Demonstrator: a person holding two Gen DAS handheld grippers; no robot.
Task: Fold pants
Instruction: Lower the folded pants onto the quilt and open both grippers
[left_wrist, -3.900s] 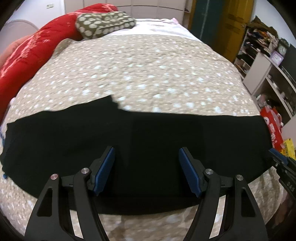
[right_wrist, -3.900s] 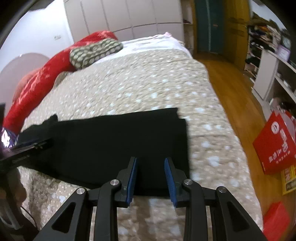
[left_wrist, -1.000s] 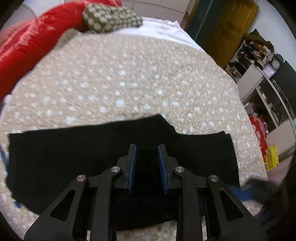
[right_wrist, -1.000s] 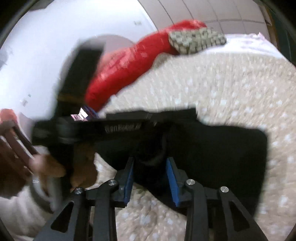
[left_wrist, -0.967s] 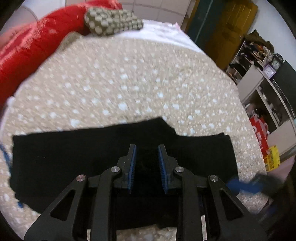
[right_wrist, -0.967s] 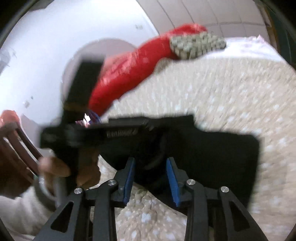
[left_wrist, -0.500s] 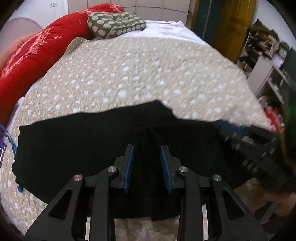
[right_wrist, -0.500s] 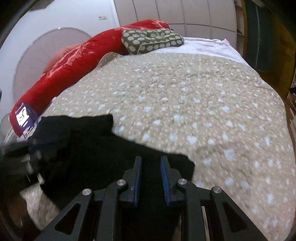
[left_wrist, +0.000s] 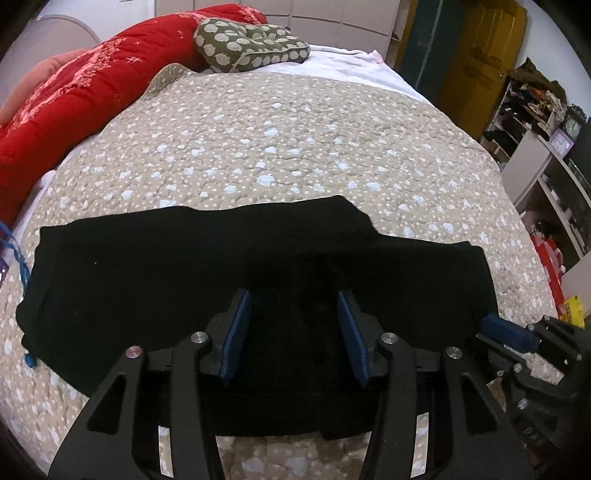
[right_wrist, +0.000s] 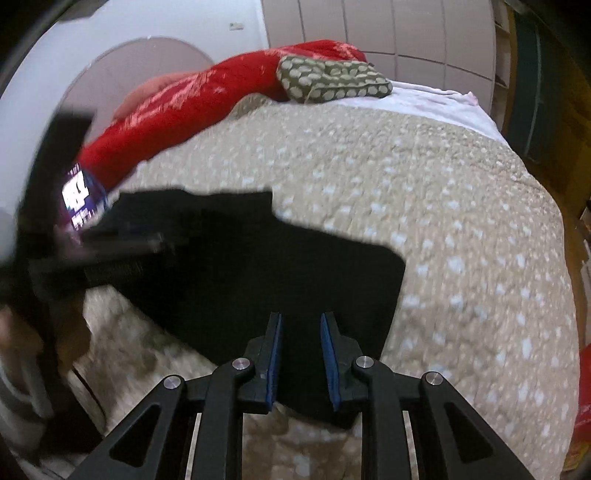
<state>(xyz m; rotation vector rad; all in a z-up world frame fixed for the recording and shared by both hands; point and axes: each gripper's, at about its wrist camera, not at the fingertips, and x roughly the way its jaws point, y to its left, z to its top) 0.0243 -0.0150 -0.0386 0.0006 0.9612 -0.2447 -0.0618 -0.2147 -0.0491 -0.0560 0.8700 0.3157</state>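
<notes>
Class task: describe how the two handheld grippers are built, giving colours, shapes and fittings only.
The left gripper and right gripper match: black angular frames with triangular cut-outs, round silver pivot bolts, and two jaws faced with ribbed blue pads. No cables show.

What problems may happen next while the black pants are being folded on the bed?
1. The left gripper has just been opening, with the black pants between its pads but not pressed; the fold may relax.
2. The right gripper works at the pants' near right corner, close to the edge of the quilt; the cloth could slide off.
3. The two grippers are close together and might collide.
</notes>
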